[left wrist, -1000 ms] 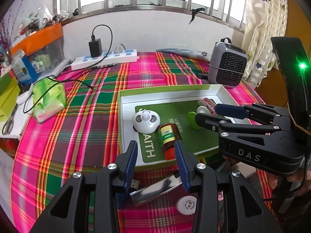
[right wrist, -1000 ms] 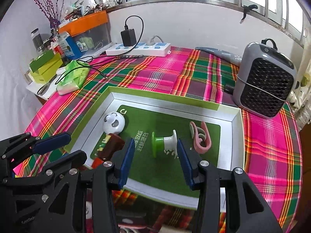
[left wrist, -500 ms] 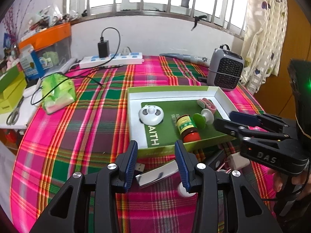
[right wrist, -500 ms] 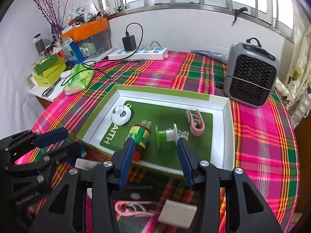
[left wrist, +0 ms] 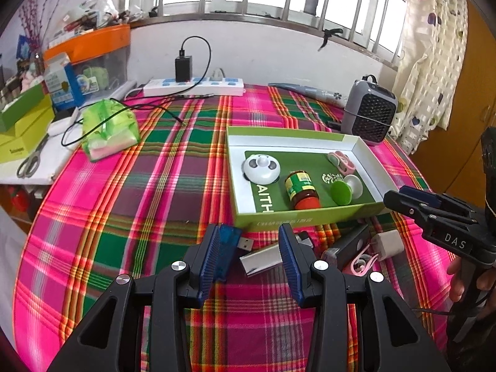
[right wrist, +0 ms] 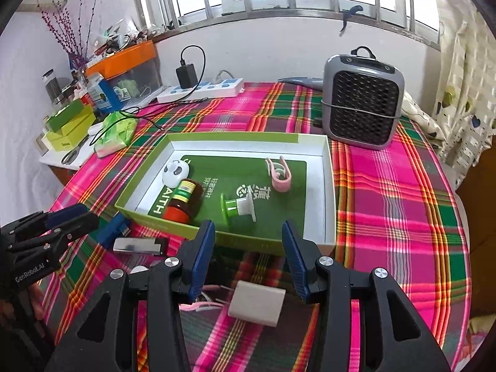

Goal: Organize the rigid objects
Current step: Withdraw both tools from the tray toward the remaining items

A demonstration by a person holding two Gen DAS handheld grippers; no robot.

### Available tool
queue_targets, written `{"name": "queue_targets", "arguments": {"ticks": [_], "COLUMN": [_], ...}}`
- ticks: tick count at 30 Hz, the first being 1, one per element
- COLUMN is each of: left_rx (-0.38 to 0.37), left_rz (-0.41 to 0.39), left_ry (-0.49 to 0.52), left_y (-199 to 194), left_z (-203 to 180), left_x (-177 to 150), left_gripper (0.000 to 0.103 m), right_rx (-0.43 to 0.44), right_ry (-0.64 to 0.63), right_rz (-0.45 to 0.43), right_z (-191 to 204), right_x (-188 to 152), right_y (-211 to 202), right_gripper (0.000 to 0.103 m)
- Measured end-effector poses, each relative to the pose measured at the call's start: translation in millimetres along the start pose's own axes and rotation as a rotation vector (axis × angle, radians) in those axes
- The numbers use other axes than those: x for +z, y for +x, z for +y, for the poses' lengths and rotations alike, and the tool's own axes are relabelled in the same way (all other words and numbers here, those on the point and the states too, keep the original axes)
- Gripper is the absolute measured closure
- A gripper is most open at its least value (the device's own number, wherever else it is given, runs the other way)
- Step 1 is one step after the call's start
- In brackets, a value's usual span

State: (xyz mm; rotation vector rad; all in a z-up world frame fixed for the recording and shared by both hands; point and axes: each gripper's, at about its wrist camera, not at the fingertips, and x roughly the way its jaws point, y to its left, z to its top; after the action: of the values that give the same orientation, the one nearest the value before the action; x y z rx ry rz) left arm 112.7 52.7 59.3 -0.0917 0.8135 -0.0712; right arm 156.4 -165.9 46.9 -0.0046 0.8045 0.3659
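A green-rimmed tray [left wrist: 288,133] [right wrist: 232,138] lies on the plaid cloth. Inside it are a white panda gadget [left wrist: 261,169], a jar with a red lid [left wrist: 300,189] on its side, a green-and-white spool [right wrist: 237,207] and a pink clip [right wrist: 279,175]. In front of the tray lie a blue USB stick [left wrist: 229,241], a silver metal piece [left wrist: 263,259], a white charger block [right wrist: 257,302] and a pink cable [left wrist: 361,263]. My left gripper [left wrist: 249,248] hovers open over the USB stick and the silver piece. My right gripper [right wrist: 248,248] is open above the charger block, holding nothing.
A grey fan heater [right wrist: 362,105] stands behind the tray at the right. At the back lies a white power strip [left wrist: 193,86] with a black charger plugged in. A green tissue pack [left wrist: 108,128], scissors [left wrist: 29,162] and boxes crowd the left side.
Both grippers have drawn back from over the tray toward the near side of the table. The loose items in front of the tray have come into view. Jaw openings are unchanged.
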Motion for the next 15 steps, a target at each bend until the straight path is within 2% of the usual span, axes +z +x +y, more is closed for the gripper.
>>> {"name": "queue_targets", "arguments": {"ticks": [15], "left_rx": [-0.016], "left_rz": [0.024], "left_ry": [-0.018], "left_y": [0], "left_z": [12], "left_x": [-17], "left_gripper": [0.064], "right_rx": [-0.008], "right_ry": [0.045], "right_rz": [0.016], "right_z": [-11], "right_x": [-22], "right_y": [-5], "right_gripper": [0.057]}}
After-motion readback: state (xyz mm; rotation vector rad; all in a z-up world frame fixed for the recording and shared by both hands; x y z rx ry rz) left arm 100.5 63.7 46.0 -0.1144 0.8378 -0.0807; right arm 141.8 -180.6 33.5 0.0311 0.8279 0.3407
